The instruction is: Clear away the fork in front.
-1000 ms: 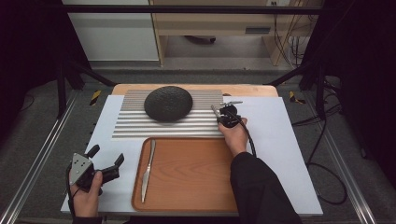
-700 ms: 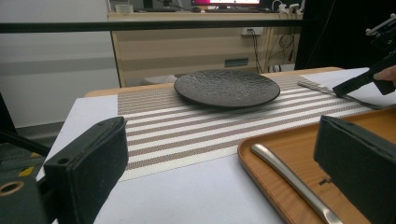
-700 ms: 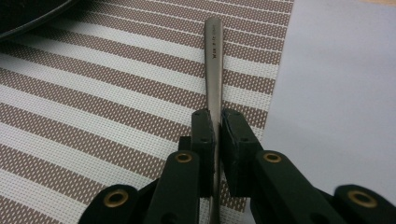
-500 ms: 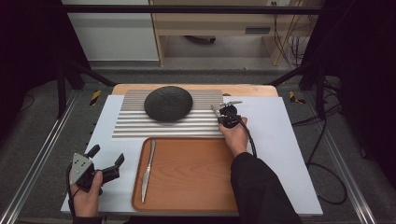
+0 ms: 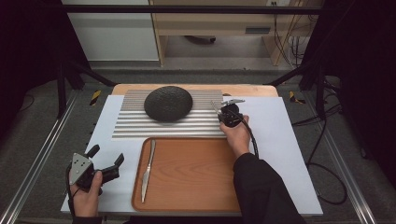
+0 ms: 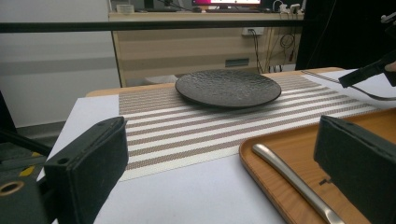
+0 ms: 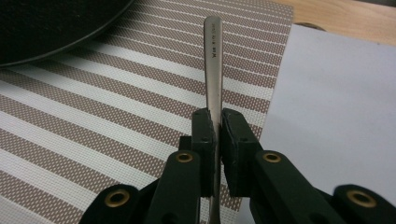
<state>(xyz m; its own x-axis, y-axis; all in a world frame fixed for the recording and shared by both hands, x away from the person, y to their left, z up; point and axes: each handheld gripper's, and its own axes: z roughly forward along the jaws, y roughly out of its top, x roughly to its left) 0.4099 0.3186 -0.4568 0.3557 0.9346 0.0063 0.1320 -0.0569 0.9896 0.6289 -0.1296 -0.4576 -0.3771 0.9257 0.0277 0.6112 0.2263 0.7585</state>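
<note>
Right gripper detail comes from its own view: fingers clamped on a flat steel utensil handle with stamped lettering, over the right edge of the striped woven placemat. High view adds layout: dark, textured round plate at far centre, wooden tray near, table knife along its left rim. Left gripper rests at the near-left desk corner, fingers spread wide with nothing between them. Bare desk lies right of the placemat.

right gripper: at striped mat edge, right of plate | left gripper: beside tray
</note>
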